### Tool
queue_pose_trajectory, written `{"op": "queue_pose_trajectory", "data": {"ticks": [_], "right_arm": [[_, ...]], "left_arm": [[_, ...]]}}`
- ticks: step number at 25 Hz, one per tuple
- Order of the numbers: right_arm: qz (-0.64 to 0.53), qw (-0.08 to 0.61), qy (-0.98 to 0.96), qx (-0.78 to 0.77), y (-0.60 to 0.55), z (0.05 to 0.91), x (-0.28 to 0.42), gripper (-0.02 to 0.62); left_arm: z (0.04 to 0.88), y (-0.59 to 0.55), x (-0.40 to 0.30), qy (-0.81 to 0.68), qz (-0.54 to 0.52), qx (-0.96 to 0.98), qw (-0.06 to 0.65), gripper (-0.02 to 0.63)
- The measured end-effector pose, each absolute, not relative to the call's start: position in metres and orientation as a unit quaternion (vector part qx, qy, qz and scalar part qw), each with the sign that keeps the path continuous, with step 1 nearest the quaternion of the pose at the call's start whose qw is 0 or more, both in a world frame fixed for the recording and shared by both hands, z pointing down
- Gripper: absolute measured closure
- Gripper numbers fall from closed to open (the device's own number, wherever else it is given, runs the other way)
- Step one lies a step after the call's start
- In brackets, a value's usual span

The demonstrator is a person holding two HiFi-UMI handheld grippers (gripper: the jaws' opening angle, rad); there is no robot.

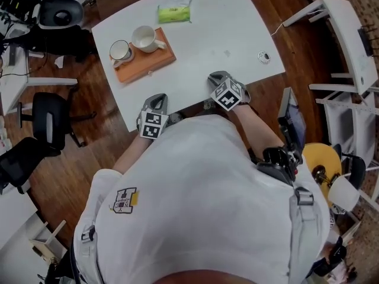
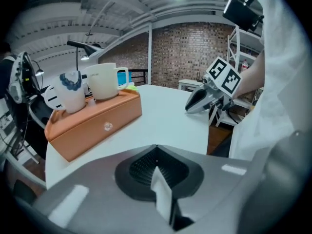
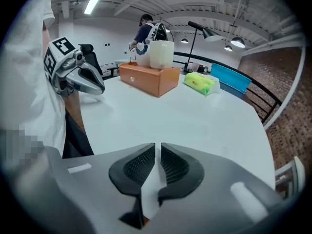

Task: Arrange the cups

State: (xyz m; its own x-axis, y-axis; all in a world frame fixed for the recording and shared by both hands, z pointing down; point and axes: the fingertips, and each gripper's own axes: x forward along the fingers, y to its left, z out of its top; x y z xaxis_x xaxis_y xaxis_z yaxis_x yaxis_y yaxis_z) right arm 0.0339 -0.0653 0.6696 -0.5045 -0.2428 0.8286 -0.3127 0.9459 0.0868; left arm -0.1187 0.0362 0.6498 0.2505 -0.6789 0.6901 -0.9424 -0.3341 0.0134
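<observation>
Two cups stand on an orange wooden block at the far left of the white table: a dark-rimmed cup and a white mug. In the left gripper view the cup shows a blue pattern, with the mug beside it on the block. My left gripper hovers at the table's near edge, shut and empty. My right gripper is over the near edge too, its jaws together with nothing between them. Both grippers are well short of the cups.
A green packet lies at the table's far edge, and a small round object lies at the right. Office chairs stand on the left, a white chair on the right. A person stands beyond the block in the right gripper view.
</observation>
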Motion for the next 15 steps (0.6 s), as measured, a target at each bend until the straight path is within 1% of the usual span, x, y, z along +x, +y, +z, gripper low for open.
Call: {"op": "queue_pose_trajectory", "data": {"ticks": [5,12,15], "right_arm": [[0.023,0.48,-0.863,0.155,-0.06,0.677,0.037,0.595],[0.053,0.446,-0.88,0.154,-0.058,0.678,0.033,0.595],[0.06,0.441,-0.883,0.146,-0.057,0.678,0.034,0.595]], "left_arm": [[0.666,0.041,-0.124,-0.535,0.314,0.751,0.229,0.606],[0.68,0.049,-0.129,-0.536,0.324,0.741,0.241,0.606],[0.68,0.049,-0.127,-0.535,0.324,0.743,0.239,0.606]]}}
